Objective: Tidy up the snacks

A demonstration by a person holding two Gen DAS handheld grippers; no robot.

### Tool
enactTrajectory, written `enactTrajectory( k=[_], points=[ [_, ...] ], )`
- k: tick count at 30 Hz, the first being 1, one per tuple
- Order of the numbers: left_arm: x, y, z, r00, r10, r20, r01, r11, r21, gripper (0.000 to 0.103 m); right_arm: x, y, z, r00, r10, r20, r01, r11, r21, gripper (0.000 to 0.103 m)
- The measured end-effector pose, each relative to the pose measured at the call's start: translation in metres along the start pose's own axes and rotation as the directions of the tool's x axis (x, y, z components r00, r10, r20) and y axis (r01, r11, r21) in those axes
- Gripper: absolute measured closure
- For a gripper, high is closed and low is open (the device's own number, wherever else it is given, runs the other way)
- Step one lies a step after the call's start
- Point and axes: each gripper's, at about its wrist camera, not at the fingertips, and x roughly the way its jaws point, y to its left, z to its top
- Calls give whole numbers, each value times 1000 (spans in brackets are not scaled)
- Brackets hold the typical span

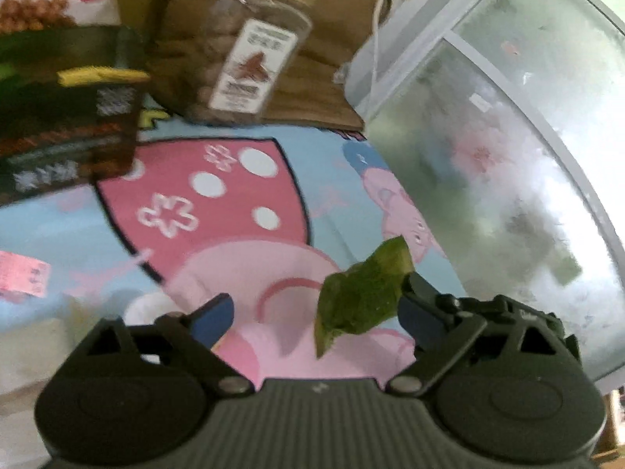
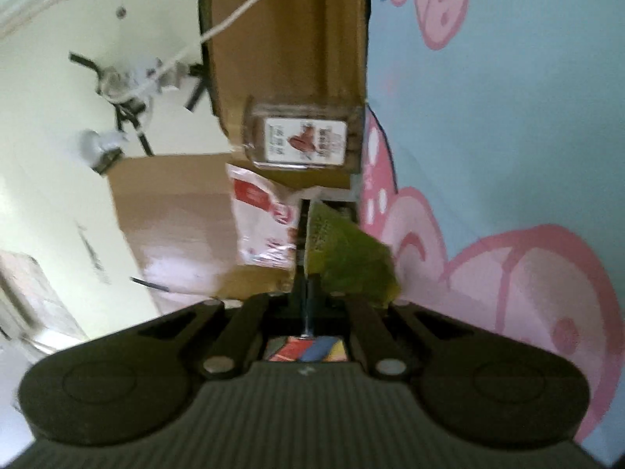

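Between the left gripper's (image 1: 312,312) wide-spread fingers, a green packet (image 1: 361,301) is hanging against the right pad, over the pink-and-blue cloth (image 1: 242,195). Right view: the right gripper (image 2: 308,293) is pinching shut on the packet (image 2: 343,254), a jar (image 2: 300,136) standing beyond.

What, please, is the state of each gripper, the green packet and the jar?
Left gripper: open, green packet against one of its fingers, not pinched.
Right gripper: shut; whether on the packet is unclear.
Jar: capped, standing before a cardboard box.
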Motion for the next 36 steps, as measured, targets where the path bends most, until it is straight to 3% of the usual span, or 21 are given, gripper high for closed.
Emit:
enactTrajectory(
  k=[3, 9, 13, 17, 21, 23, 24, 25, 28, 32, 36],
  points=[
    [7, -4, 0, 999, -45, -16, 45, 999, -8, 9, -7, 8, 3, 999, -23, 24, 24, 999, -38, 100],
    [8, -19, -3, 996, -89, -23, 91, 994, 62, 10, -32, 15, -9, 991, -110, 82, 118, 988, -95, 100],
    [-12, -14, 0, 989, -148, 8, 147, 987, 65, 11, -42, 39, -28, 980, -150, 130, 176, 959, -222, 100],
    [-32, -5, 1, 990, -131, 54, 127, 989, 77, 11, -32, 69, -46, 954, -247, 171, 297, 862, -412, 100],
    [-37, 3, 3, 992, -106, 64, 102, 993, 63, 13, 16, 79, -63, 901, -391, 187, 424, 704, -570, 98],
    [-38, 4, 4, 994, -90, 64, 86, 994, 61, 13, 40, 75, -69, 895, -412, 172, 424, 664, -616, 91],
    [-40, 4, 3, 994, -83, 68, 79, 995, 62, 13, 49, 74, -72, 888, -426, 173, 432, 643, -632, 82],
    [-41, 4, 3, 994, -80, 72, 75, 995, 64, 13, 56, 72, -73, 883, -438, 170, 437, 632, -641, 67],
    [-45, 7, 3, 994, -72, 82, 67, 996, 66, 13, 55, 73, -75, 895, -420, 149, 410, 645, -645, 64],
    [-48, 13, 5, 994, -59, 92, 55, 998, 41, 15, 32, 87, -82, 908, -363, 208, 401, 610, -684, 63],
    [-56, 14, 4, 994, -50, 101, 48, 999, 23, 18, 13, 85, -81, 916, -327, 230, 393, 630, -670, 63]
  ],
)
